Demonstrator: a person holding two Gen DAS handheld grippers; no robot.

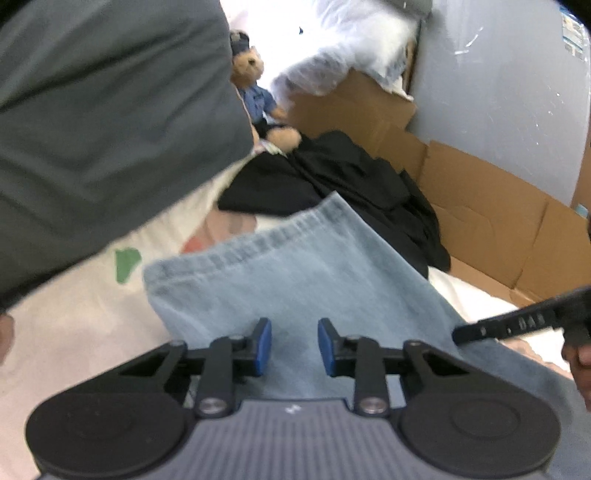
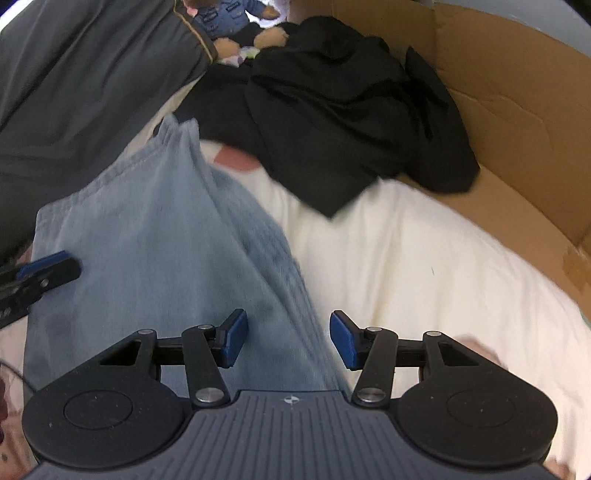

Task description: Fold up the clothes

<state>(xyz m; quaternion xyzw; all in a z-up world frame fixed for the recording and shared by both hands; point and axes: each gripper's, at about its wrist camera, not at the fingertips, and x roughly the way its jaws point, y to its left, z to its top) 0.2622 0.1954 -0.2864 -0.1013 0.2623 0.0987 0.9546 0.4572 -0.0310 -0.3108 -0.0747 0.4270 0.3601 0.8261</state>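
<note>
jeans (image 2: 166,240) lie on the bed (image 2: 406,258); a heap of clothes (image 2: 351,110) at one o'clock beyond, against cardboard (image 2: 517,110); teddy bear (image 2: 229,22) at twelve.

Soft indoor light; overexposed white glare upper left-wrist view; motion blur throughout; fisheye edge bending.

Two close wrist views, shared jeans (image 1: 303,280)

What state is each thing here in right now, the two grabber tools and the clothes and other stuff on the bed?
Left gripper: open, over the denim, gripping nothing.
Right gripper: open, straddling the denim's edge.
Light blue jeans: laid out on the bed, hem end away from the grippers.
Black garment: crumpled in a heap, unfolded.
Teddy bear: sitting upright.
Cardboard box: opened out, flaps spread.
</note>
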